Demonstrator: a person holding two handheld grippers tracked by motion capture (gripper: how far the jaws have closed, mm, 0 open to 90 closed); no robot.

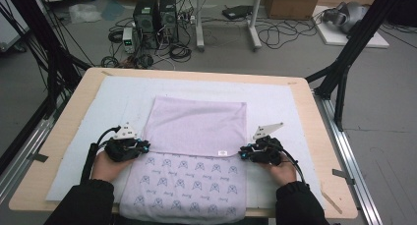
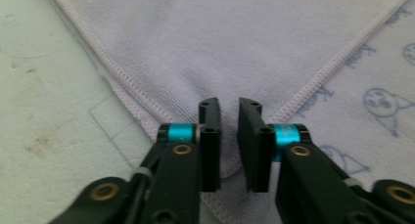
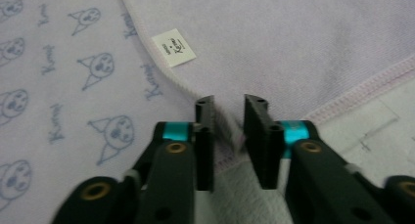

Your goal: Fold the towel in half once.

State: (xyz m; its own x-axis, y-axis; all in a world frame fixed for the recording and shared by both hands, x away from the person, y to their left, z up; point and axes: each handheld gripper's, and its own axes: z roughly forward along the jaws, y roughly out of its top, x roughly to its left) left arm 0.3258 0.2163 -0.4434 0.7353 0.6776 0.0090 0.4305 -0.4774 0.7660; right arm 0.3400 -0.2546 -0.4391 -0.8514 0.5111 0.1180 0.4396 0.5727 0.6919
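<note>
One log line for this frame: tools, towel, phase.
phase: pinching fold corners | left tool: closed on towel corner, left side | right tool: closed on corner near white label | towel: flat on table, partly folded

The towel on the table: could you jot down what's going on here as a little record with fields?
Towel: lilac towel, its plain side folded over the cartoon-printed side
Label: small white label near the folded corner
Surface: pale mat on a wooden table
Left gripper: at the folded layer's left corner, jaws nearly closed, a slim gap showing, cloth corner between them
Right gripper: at the folded layer's right corner, jaws likewise close together over the hem
Hands: one behind each gripper, dark sleeves
</note>
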